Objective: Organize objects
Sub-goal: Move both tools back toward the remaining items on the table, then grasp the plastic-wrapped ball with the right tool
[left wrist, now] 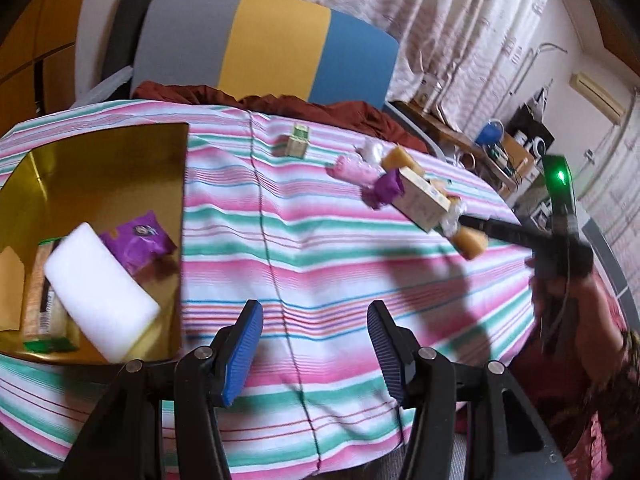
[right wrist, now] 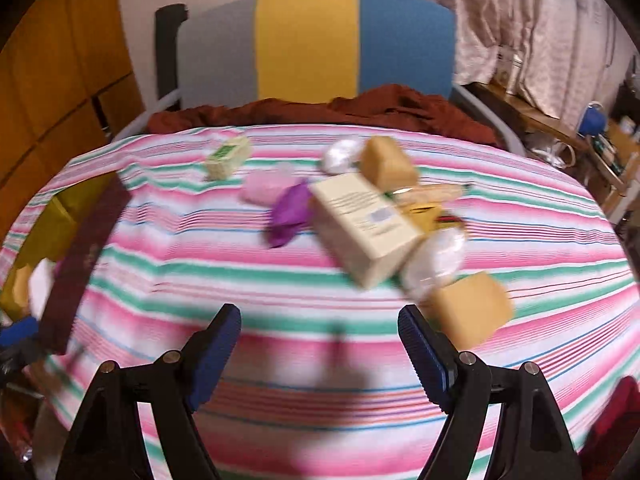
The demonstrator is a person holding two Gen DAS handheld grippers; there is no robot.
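Between picks: both claws, left claw (left wrist: 314, 352) and right claw (right wrist: 320, 354), spread and empty over the striped tabletop (left wrist: 320, 280); box (left wrist: 100, 168) at left part-filled, loose pile (right wrist: 372, 220) far right, next needs one item centred between pads.

No legible text anywhere. Printed lines and a small bluish patch on the side of the cream box (right wrist: 366, 226), too blurred to read. Green label on the small pale box (right wrist: 229, 156) near the far edge of the surface, wording unreadable. Dark round emblem on the purple packet (left wrist: 138, 242) inside the gold tray (left wrist: 120, 168), not decipherable either.
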